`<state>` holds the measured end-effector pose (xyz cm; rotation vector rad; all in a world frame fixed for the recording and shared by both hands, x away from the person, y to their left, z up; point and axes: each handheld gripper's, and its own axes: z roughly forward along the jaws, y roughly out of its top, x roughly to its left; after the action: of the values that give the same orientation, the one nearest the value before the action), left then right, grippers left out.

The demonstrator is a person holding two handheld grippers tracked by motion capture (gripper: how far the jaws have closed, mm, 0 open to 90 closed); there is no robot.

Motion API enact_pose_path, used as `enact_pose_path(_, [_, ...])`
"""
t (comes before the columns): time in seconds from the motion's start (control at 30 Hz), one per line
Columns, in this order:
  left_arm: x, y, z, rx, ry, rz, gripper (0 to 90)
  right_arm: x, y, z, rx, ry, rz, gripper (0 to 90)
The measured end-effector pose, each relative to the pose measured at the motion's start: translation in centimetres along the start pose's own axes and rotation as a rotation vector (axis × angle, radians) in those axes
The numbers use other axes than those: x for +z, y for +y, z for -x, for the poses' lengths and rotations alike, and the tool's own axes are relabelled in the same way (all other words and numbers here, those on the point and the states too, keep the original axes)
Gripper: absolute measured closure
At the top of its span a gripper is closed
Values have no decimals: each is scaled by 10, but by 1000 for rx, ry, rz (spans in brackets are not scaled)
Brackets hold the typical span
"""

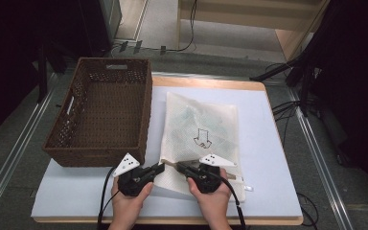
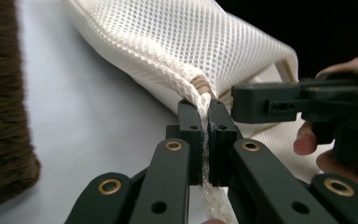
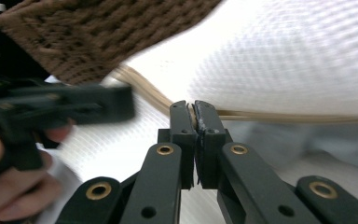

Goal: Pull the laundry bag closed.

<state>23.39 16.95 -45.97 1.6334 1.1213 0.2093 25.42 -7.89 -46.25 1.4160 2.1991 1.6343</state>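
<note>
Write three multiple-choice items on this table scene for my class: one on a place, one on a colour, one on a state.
1. Where does the wicker basket stand?
A. left of the mesh bag
B. on the bag
C. right of the bag

2. What colour is the basket?
A. white
B. brown
C. blue

3. How does the left gripper stand?
A. wide open
B. shut on the basket
C. shut on the bag's edge

Key: 1 A, the high view shows it at the table's left; 2 B, its weave is dark brown; 3 C, mesh is pinched between its fingers, as with the right gripper.
</note>
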Motion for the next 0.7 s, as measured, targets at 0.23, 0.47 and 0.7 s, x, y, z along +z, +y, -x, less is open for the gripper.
enact_pose_path(0.23, [-4,-3,-9,-27,-13,-14,880,-27,-3,21,2,-7,27,889])
enact_pose_path(0.47, [-3,-5,-6,-5,1,-32,879,-48,-2,33,8,-41,47,888])
enact_pose_path(0.7, [-2,-7,-3,17,-1,-41,878,-72,-8,47,-13,-70,62,888])
